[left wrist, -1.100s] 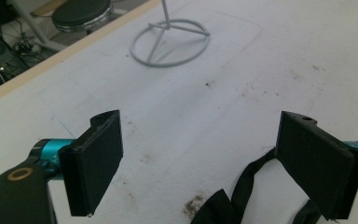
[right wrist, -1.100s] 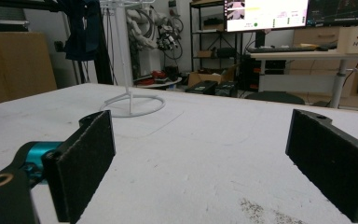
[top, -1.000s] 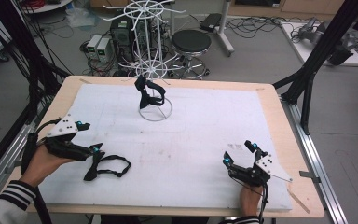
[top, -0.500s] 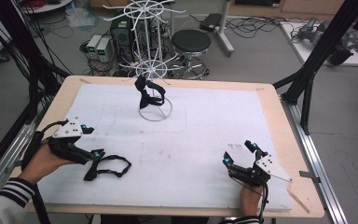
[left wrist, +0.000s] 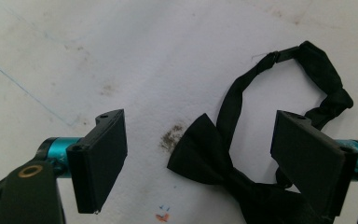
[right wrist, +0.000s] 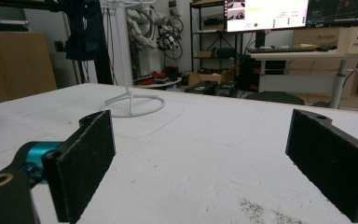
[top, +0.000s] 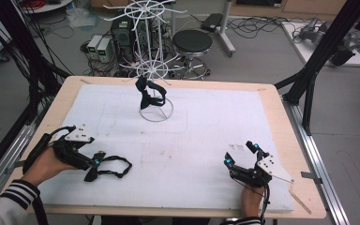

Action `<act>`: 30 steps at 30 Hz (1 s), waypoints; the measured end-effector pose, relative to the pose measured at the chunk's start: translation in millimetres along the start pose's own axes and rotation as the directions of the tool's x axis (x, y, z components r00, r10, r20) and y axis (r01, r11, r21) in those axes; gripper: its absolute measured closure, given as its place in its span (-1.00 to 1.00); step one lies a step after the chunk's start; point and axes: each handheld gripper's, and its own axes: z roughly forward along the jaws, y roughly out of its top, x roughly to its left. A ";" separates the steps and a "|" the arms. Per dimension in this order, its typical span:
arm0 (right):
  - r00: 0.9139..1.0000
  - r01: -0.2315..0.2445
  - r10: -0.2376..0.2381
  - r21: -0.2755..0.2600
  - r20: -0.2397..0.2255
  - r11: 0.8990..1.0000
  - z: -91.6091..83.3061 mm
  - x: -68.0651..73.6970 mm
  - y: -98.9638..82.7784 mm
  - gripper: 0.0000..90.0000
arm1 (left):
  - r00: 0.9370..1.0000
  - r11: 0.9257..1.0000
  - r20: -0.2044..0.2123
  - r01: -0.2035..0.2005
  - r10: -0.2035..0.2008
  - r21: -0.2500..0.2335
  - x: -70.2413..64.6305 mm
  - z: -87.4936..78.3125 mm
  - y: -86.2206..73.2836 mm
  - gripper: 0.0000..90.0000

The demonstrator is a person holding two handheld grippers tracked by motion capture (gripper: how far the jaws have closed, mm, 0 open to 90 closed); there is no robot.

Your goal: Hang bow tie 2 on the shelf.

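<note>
Left gripper (top: 96, 161) seemingly nearer bow tie (top: 110, 167)

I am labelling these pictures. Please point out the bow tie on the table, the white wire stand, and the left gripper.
bow tie (left wrist: 200, 156): left gripper view, on its left wing.
white wire stand (top: 156, 115): high view, on its base ring.
left gripper (left wrist: 198, 154): left gripper view, midway between its open jaws.
</note>
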 end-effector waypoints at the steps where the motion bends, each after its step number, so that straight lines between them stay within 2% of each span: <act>1: 1.000 0.000 0.000 0.000 0.001 1.000 0.0 0.1 0.0 -0.84 | 1.000 1.000 0.002 0.009 -0.009 0.007 -0.6 1.4 -0.4 -0.56; 5: 1.000 0.005 -0.005 -0.003 0.000 1.000 0.1 -0.4 0.1 -0.84 | 1.000 1.000 0.007 0.024 -0.024 0.016 -2.2 6.1 -1.9 -0.54; 15: 1.000 0.003 -0.003 -0.002 0.000 1.000 -0.1 -0.1 0.0 -0.84 | 0.998 0.994 0.023 0.049 -0.052 0.094 -4.0 14.6 -8.2 -0.42; 24: 1.000 0.000 0.000 0.000 0.000 1.000 -0.2 0.2 0.0 -0.84 | 0.994 0.984 0.013 0.101 -0.104 0.145 -3.1 14.7 -9.9 -0.23; 30: 1.000 0.005 -0.005 -0.003 0.001 1.000 0.0 -0.1 0.0 -0.84 | 0.990 0.977 0.029 0.129 -0.136 0.171 -3.5 18.1 -9.6 -0.13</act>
